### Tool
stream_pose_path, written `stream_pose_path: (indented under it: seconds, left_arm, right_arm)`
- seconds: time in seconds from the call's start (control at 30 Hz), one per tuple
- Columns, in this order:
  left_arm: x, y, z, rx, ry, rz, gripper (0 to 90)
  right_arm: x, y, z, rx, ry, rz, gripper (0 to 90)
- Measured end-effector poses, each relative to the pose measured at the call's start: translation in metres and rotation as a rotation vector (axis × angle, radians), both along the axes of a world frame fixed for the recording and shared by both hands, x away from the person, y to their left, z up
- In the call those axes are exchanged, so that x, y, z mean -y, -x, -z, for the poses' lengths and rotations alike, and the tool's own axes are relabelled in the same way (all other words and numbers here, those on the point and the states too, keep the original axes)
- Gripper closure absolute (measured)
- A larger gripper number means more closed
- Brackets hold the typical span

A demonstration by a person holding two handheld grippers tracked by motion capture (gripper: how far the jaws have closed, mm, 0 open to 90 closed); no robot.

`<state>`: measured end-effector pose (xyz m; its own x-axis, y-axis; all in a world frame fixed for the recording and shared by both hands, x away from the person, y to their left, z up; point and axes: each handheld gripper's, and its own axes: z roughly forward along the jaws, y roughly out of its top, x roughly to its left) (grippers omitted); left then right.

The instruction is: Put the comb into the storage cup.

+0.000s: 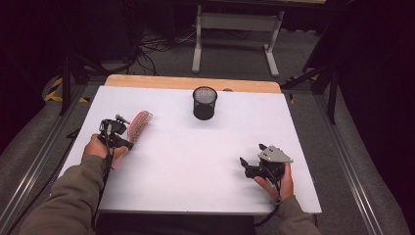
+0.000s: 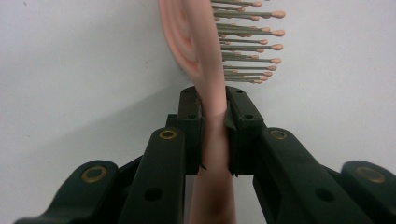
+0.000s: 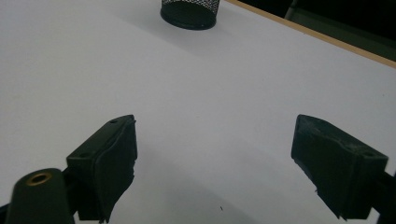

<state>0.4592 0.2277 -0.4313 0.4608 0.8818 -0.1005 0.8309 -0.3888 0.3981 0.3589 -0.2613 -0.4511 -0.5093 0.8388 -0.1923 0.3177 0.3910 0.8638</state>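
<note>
A pink hairbrush (image 1: 139, 123) with thin bristles lies over the left part of the white table (image 1: 195, 161). My left gripper (image 1: 128, 143) is shut on its handle. In the left gripper view both black pads clamp the hairbrush (image 2: 205, 56) at the neck just below the bristled head, under my left gripper (image 2: 214, 116). My right gripper (image 1: 251, 155) rests at the front right, held by a hand, jaws wide open. In the right gripper view my right gripper (image 3: 215, 154) has only bare table between its fingers. A black mesh cup (image 1: 204, 102) stands upright at the back centre.
The black mesh cup (image 3: 190, 13) shows at the top of the right gripper view. A wooden strip (image 1: 191, 82) borders the table's far side. Beyond it are a grey floor, cables and a white frame leg (image 1: 197, 44).
</note>
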Motion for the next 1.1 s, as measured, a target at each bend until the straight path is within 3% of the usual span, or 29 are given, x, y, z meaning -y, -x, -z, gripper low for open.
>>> stream_pose_path:
  seconds: [0.1,0.13,0.2,0.27,0.3,0.47,0.57,0.63,0.73,0.77,0.97,1.0,1.07,1.1]
  left_arm:
    - [-0.001,0.002,-0.001,0.025,0.018,-0.005,78.7]
    - [-0.002,0.004,-0.004,0.067,0.023,-0.001,78.8]
    - [-0.003,0.006,-0.005,0.064,0.047,0.011,78.8]
    - [-0.002,0.008,-0.007,0.092,0.036,0.015,78.9]
    - [-0.003,0.009,-0.009,0.113,0.052,0.023,78.9]
    - [-0.006,0.012,-0.012,0.140,0.098,0.031,79.0]
    - [-0.008,0.013,-0.011,0.127,0.134,0.056,78.9]
    - [-0.010,0.014,-0.007,0.127,0.157,0.046,78.9]
    - [-0.017,0.017,0.001,0.108,0.261,0.024,78.7]
    - [-0.022,0.017,0.008,0.072,0.320,0.028,78.7]
    - [-0.028,0.019,0.016,0.090,0.305,-0.005,73.7]
    - [-0.026,0.017,0.017,0.077,0.215,-0.010,70.4]
    - [-0.027,0.016,0.017,0.079,0.216,0.008,67.0]
    - [-0.025,0.015,0.015,0.072,0.189,0.026,67.3]
  right_arm:
    - [0.000,0.000,0.000,0.003,0.001,-0.001,15.0]
    - [0.000,0.001,0.000,0.005,0.000,-0.001,15.0]
    - [0.000,0.000,0.000,0.006,-0.001,0.001,15.0]
    - [0.000,0.001,-0.001,0.008,0.000,0.003,15.0]
    - [0.000,0.000,-0.001,0.008,-0.001,0.002,15.0]
    - [-0.001,0.000,0.000,0.006,0.004,0.003,15.0]
    - [0.000,0.000,0.001,0.005,0.004,0.004,15.0]
    - [-0.001,0.000,0.001,0.003,0.005,0.002,15.0]
    - [-0.001,0.000,0.001,0.001,0.003,-0.003,14.9]
    - [-0.001,0.000,0.001,0.000,0.004,-0.001,14.9]
    - [-0.001,-0.001,0.002,-0.003,0.008,0.004,14.8]
    - [-0.001,0.000,0.002,-0.003,0.010,0.004,14.8]
    - [-0.002,0.000,0.002,-0.004,0.010,0.004,14.8]
    - [-0.002,0.000,0.002,-0.004,0.010,0.004,14.8]
